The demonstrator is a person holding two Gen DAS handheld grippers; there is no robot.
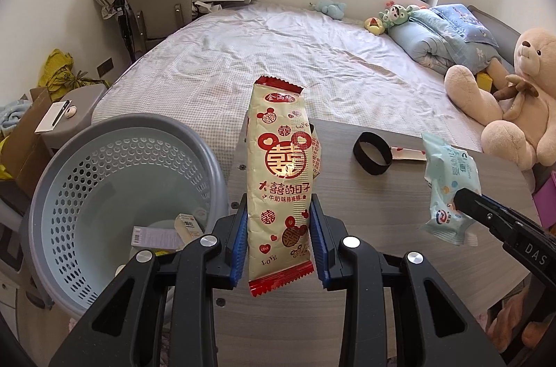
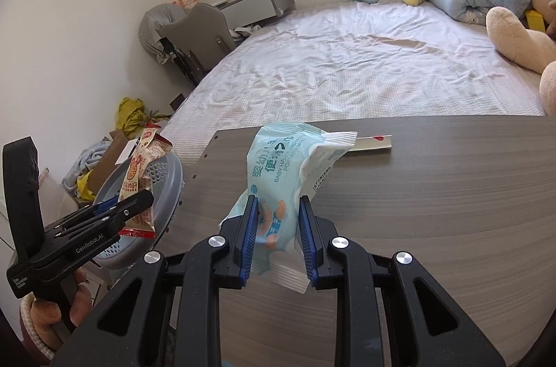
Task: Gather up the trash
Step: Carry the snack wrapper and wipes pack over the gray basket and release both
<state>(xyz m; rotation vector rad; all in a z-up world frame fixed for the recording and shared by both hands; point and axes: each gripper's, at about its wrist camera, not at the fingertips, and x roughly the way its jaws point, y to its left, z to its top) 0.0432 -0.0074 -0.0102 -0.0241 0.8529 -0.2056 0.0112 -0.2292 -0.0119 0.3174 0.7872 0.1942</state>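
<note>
Left tongs [image 1: 278, 240] pinch a snack wrapper [image 1: 280, 179], right tongs [image 2: 278, 236] pinch a wipes pack [image 2: 288, 172] partly hiding a paper strip [image 2: 373, 143].

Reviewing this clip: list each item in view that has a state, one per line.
Left gripper: shut on the snack wrapper.
Snack wrapper: held upright, off the table.
Right gripper: shut on the wipes pack.
Wipes pack: lifted.
Basket: holds some trash.
Black band: lying on the table.
</note>
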